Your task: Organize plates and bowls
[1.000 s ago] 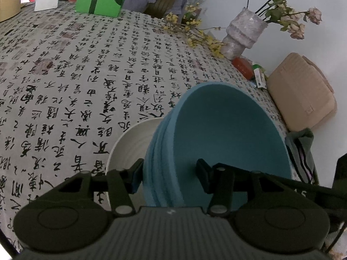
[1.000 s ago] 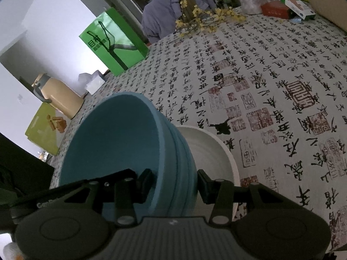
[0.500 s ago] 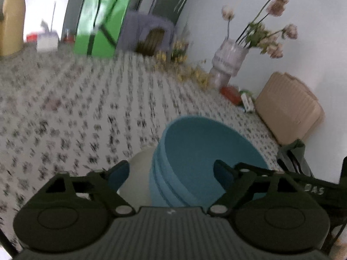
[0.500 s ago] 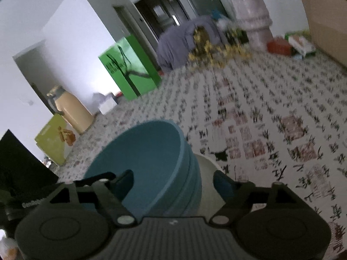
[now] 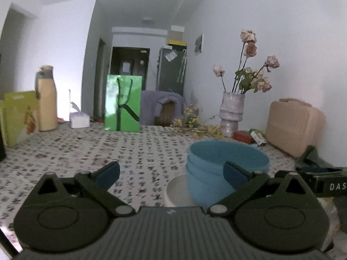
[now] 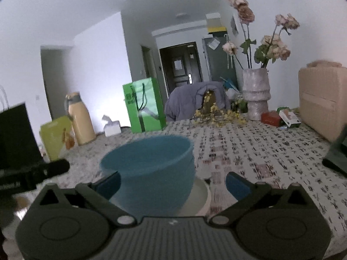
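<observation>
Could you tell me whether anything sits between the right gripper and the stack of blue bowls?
Nothing visible does: the right gripper is open right in front of the stacked blue bowls, which rest on the white plate.

A stack of blue bowls (image 5: 219, 164) is seen nested one inside another, upright with the openings facing up. At least three rims can be counted along the stack's side in the left wrist view (image 6: 151, 169). The stack is set inside a white bowl (image 5: 176, 191), whose pale rim shows around the blue base on one side (image 6: 202, 199). The white bowl is rested on the patterned tabletop (image 5: 138, 151), upright and level.
</observation>
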Tool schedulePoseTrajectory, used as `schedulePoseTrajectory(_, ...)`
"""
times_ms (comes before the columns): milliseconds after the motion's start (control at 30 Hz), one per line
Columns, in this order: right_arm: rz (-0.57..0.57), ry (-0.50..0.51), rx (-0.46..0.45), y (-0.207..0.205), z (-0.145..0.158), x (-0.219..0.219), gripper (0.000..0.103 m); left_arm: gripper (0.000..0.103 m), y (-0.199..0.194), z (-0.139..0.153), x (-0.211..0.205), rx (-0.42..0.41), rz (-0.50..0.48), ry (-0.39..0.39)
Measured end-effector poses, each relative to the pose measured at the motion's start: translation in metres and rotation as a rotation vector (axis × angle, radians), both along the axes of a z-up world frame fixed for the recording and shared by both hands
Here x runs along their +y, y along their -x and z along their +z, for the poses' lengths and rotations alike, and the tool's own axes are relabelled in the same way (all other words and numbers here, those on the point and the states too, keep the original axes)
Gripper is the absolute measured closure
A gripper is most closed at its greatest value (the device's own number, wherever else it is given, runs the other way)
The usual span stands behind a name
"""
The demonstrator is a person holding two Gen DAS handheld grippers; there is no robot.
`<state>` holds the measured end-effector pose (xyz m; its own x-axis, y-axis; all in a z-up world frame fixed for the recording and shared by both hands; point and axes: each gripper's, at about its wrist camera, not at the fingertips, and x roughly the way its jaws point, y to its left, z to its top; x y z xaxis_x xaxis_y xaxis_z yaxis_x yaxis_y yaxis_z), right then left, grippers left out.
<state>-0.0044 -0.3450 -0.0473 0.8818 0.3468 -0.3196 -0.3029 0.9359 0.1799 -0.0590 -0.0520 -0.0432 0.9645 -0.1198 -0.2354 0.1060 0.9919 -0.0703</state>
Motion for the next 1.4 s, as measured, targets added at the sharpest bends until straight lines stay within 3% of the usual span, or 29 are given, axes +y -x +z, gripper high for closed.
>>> schedulePoseTrajectory(333,0.004,0.064,-0.036,0.055,-0.017,0.008,0.0,0.0,0.059,-0.023,0.001,-0.015,-0.017,-0.032)
schedulePoseTrajectory(600,0.01,0.035,-0.02,0.079,-0.029,0.006,0.0,0.0,0.084,-0.037,0.004,0.01,-0.023,-0.009)
schedulePoseTrajectory(1400,-0.008,0.035,-0.061,0.105,-0.032,0.001,0.0,0.0,0.106,-0.045,0.002,0.0,-0.029,0.022)
